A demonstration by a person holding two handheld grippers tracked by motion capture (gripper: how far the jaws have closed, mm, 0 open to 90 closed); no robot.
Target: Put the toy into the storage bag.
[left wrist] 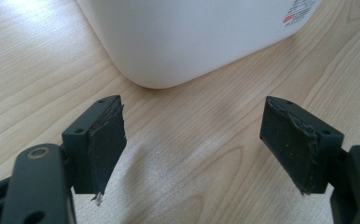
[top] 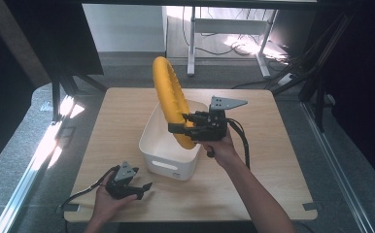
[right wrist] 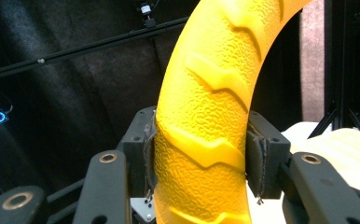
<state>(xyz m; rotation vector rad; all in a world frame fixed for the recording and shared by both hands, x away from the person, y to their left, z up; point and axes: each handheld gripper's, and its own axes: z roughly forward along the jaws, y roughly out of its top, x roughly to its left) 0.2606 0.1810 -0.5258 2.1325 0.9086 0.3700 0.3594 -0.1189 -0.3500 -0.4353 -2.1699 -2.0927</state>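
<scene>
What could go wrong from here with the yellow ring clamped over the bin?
1. The right gripper pinches the yellow ring low on its band, so the tall part above could swing or twist in the grip.
2. The ring stands upright above the white bin; lowered like this, it may catch the rim.
3. The left gripper rests open, leaving the bin unsteadied.

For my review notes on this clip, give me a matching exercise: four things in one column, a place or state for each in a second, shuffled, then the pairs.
1. yellow ring
2. white bin
3. left tool
4. right tool

A. open, low over the table, near the bin's corner
B. stands on the wooden table
C. held upright above the bin
D. shut on the ring's lower part

Pairs: 1-C, 2-B, 3-A, 4-D
</scene>
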